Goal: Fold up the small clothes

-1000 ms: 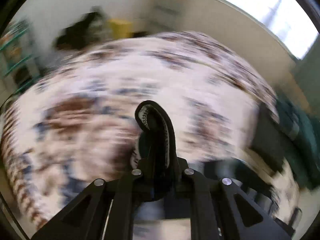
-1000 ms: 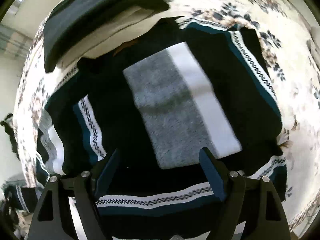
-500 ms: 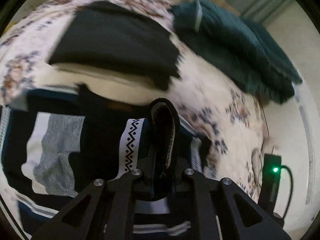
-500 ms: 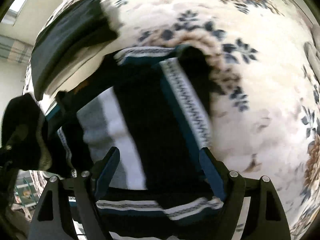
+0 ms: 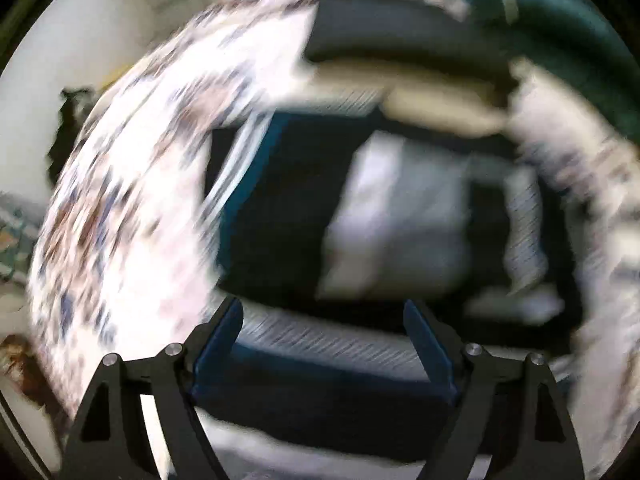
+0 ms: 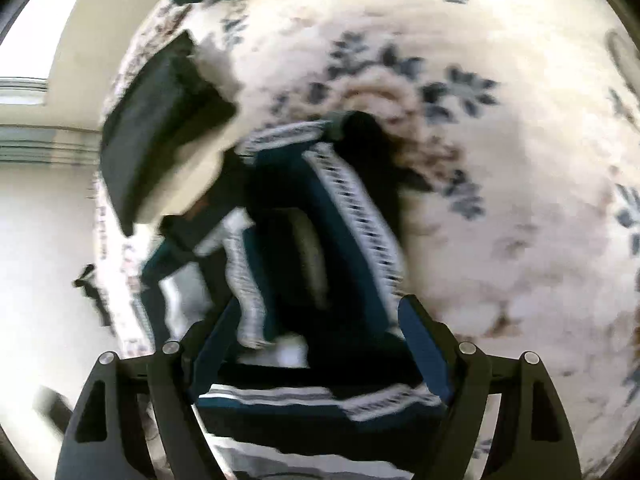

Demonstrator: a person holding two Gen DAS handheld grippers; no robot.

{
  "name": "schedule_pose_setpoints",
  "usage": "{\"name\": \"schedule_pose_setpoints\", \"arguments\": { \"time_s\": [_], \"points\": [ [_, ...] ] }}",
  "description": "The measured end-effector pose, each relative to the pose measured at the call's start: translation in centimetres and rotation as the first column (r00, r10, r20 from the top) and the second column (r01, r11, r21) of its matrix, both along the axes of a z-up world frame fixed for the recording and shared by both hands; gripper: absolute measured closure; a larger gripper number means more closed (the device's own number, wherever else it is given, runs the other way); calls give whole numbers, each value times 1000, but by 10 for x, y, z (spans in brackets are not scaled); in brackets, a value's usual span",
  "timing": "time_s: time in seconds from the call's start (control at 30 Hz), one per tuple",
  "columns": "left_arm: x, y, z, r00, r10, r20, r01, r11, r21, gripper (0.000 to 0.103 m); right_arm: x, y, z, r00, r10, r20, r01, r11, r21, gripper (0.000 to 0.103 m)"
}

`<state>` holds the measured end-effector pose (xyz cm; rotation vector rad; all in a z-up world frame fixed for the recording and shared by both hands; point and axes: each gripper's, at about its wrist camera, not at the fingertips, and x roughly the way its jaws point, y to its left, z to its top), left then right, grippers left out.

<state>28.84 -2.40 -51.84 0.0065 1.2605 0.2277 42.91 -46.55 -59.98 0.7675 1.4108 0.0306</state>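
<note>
Left wrist view, blurred: left gripper (image 5: 322,332) jaws just sprang apart, nothing between them, above the dark patterned sweater (image 5: 288,208) lying on the floral bedspread (image 5: 132,216). Right wrist view: right gripper (image 6: 316,336) spread wide, empty, over the sweater's folded edge; folded clothes stack (image 6: 160,128) beside it.

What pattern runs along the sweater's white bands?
A dark zigzag on the sweater, clearest in the right wrist view.
</note>
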Motion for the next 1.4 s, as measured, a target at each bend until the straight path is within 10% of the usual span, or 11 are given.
{"name": "schedule_pose_setpoints", "arguments": {
  "time_s": [0.27, 0.3, 0.37, 0.6, 0.87, 1.03, 1.2, 1.3, 1.4],
  "points": [
    [-33, 49, -80, 986, 120, -115, -123, 992, -19, 9, 49, 58, -51, 981, 161, -107, -168, 984, -63, 23],
    [-31, 49, -83, 985, 126, -119, -130, 991, -22, 2, 50, 64, -56, 979, 171, -111, -179, 982, -66, 31],
    [-25, 52, -90, 979, 150, -135, -156, 987, -32, 0, 50, 78, -59, 971, 215, -102, -225, 968, -111, 99],
    [-16, 65, -91, 967, 183, -178, -204, 973, -109, 0, 32, 62, -4, 986, 168, 15, -158, 947, -281, 100],
    [-18, 114, -39, 946, 313, -82, -323, 926, -194, 0, 40, 26, -27, 975, 189, -119, -221, 902, -372, 100],
    [-1, 158, -16, 900, 431, -57, -416, 815, -404, 0, 46, 35, -14, 959, 190, -209, -261, 881, -395, 95],
    [31, 165, -36, 866, 486, -116, -432, 611, -664, 10, 68, 86, 47, 965, 261, -15, -251, 912, -325, 50],
    [40, 162, -52, 851, 503, -155, -457, 562, -689, 28, 105, 167, 46, 888, 460, 20, -451, 877, -167, 50],
    [50, 161, -59, 844, 511, -165, -467, 546, -696, 45, 138, 258, 31, 763, 646, 38, -640, 762, -97, 50]
  ]
}}
